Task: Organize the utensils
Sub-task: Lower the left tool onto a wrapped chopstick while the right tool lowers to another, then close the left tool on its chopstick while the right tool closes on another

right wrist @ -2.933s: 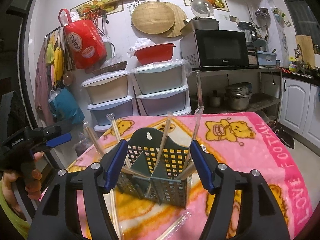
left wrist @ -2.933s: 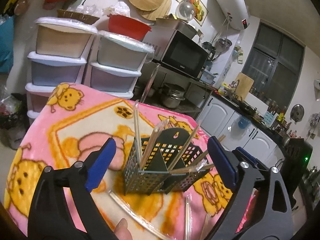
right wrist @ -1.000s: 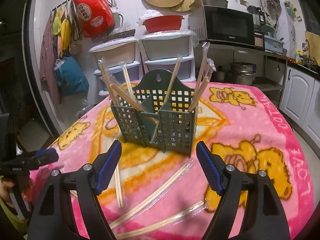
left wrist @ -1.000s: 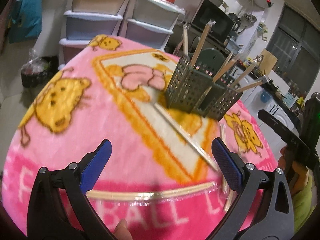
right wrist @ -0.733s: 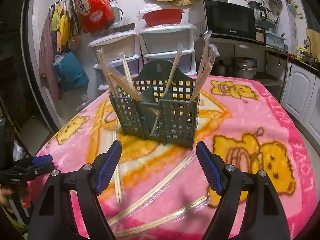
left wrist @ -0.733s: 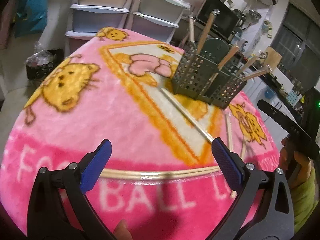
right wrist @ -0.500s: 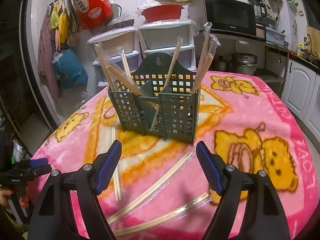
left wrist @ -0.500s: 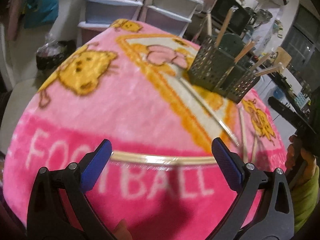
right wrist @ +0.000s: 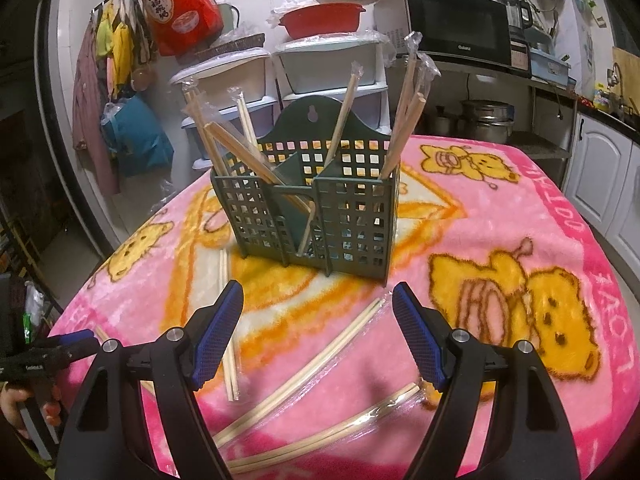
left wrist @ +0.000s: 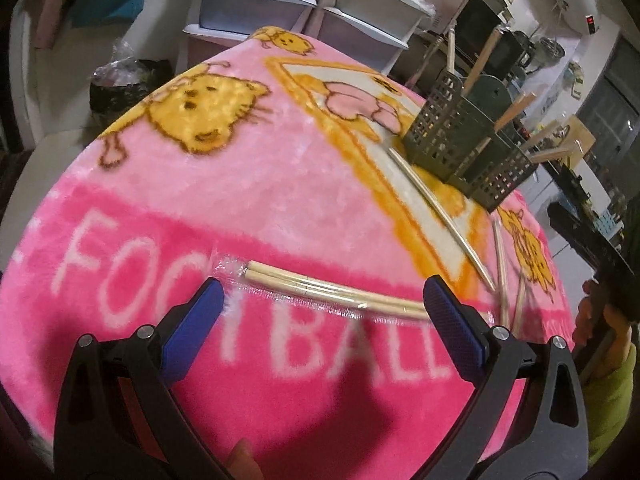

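A dark green slotted utensil holder (right wrist: 312, 208) (left wrist: 464, 152) stands on the pink blanket-covered table with several wrapped chopstick pairs leaning in it. My left gripper (left wrist: 320, 300) is open, low over the table's near edge, and a plastic-wrapped chopstick pair (left wrist: 332, 290) lies flat between its blue pads without touching them. My right gripper (right wrist: 318, 308) is open in front of the holder, above a wrapped chopstick pair (right wrist: 316, 364) lying diagonally; another pair (right wrist: 328, 440) lies nearer, and one more (right wrist: 226, 320) to the left.
Further loose chopsticks (left wrist: 436, 204) lie beside the holder. Plastic drawer units (right wrist: 328, 72), a microwave (right wrist: 456, 28) and a red bag (right wrist: 176, 4) stand behind the table. The person's other hand with its gripper (left wrist: 600, 280) shows at the right of the left wrist view.
My left gripper has drawn back from the holder and sunk toward the near table edge, so the wrapped pair now lies between its pads. The right gripper has stayed in place, open.
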`<state>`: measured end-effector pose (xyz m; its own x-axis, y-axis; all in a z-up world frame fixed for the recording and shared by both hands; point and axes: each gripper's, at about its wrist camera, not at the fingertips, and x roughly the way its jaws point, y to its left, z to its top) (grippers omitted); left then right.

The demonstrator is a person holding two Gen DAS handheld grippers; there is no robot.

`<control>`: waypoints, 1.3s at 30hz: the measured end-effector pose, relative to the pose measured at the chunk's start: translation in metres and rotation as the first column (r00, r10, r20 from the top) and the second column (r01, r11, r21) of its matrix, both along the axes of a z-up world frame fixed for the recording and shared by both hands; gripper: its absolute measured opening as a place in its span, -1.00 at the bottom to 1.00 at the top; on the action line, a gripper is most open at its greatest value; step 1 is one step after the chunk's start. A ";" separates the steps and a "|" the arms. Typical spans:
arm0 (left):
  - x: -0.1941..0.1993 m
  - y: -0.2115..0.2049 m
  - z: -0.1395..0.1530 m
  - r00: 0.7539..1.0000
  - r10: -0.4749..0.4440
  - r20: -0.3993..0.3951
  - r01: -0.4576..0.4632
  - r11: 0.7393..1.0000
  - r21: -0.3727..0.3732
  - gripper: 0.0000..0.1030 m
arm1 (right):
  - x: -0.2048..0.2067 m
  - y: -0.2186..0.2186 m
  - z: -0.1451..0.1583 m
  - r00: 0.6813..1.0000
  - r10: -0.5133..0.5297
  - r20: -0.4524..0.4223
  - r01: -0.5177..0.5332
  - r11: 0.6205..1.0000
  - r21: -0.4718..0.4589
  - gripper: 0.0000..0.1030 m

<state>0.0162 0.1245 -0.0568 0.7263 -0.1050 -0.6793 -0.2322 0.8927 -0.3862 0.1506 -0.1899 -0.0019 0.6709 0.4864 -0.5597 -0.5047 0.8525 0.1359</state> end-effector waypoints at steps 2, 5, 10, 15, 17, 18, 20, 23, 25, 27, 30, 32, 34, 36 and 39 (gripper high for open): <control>0.004 -0.001 -0.001 1.000 0.001 0.003 -0.001 1.000 0.009 0.79 | 0.001 0.000 -0.001 1.000 -0.003 -0.009 0.003 1.000 -0.002 0.44; 0.010 -0.001 -0.002 1.000 0.010 0.006 -0.010 1.000 0.029 0.68 | 0.005 -0.001 -0.004 1.000 -0.010 -0.026 0.010 1.000 -0.002 0.44; 0.026 0.008 -0.001 0.999 0.050 0.001 -0.050 0.998 0.032 0.29 | 0.021 -0.003 -0.016 0.995 -0.028 -0.095 0.026 0.999 -0.019 0.44; 0.046 0.016 0.001 0.998 0.061 -0.028 -0.060 0.998 0.013 0.27 | 0.041 0.000 -0.031 0.984 -0.044 -0.172 0.035 0.998 -0.051 0.44; 0.053 0.019 0.002 0.997 0.065 -0.036 -0.065 0.998 0.007 0.22 | 0.051 0.001 -0.037 0.977 -0.052 -0.206 0.043 0.998 -0.050 0.34; 0.057 0.021 0.002 0.997 0.073 -0.039 -0.072 0.997 0.011 0.11 | 0.056 0.001 -0.041 0.973 -0.059 -0.223 0.049 0.998 -0.048 0.31; 0.062 0.023 0.001 0.996 0.080 -0.045 -0.080 0.997 0.010 0.04 | 0.067 0.001 -0.047 0.962 -0.074 -0.263 0.067 0.997 -0.034 0.22; 0.070 0.024 0.001 0.996 0.080 -0.046 -0.079 0.997 0.018 0.04 | 0.082 -0.002 -0.056 0.945 -0.104 -0.309 0.102 0.995 -0.024 0.02; 0.074 0.025 0.002 0.996 0.080 -0.049 -0.079 0.997 0.021 -0.02 | 0.091 -0.004 -0.061 0.935 -0.118 -0.335 0.121 0.993 -0.012 -0.09; 0.078 0.026 0.002 0.995 0.086 -0.054 -0.085 0.996 0.025 -0.12 | 0.096 -0.004 -0.064 0.929 -0.135 -0.346 0.138 0.990 -0.015 -0.24; 0.084 0.030 0.001 0.993 0.098 -0.061 -0.097 0.995 0.030 -0.37 | 0.100 -0.004 -0.065 0.929 -0.145 -0.340 0.147 0.989 -0.019 -0.51; 0.086 0.031 0.000 0.993 0.102 -0.064 -0.100 0.994 0.032 -0.46 | 0.101 -0.006 -0.067 0.930 -0.150 -0.336 0.152 0.988 -0.021 -0.67; 0.088 0.034 0.000 0.992 0.110 -0.068 -0.108 0.994 0.030 -0.61 | 0.101 -0.008 -0.067 0.932 -0.151 -0.331 0.155 0.988 -0.015 -0.77; 0.089 0.038 -0.001 0.991 0.113 -0.069 -0.111 0.994 0.023 -0.70 | 0.100 -0.010 -0.066 0.933 -0.145 -0.331 0.155 0.988 0.004 -0.82; 0.092 0.042 -0.002 0.991 0.113 -0.069 -0.112 0.994 0.009 -0.81 | 0.096 -0.011 -0.061 0.939 -0.128 -0.318 0.146 0.989 0.035 -0.83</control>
<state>0.1080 0.1664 -0.0583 0.6842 -0.0219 -0.7289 -0.3574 0.8612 -0.3614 0.2469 -0.2012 -0.0628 0.5281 0.4392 -0.7268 -0.3072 0.8967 0.3187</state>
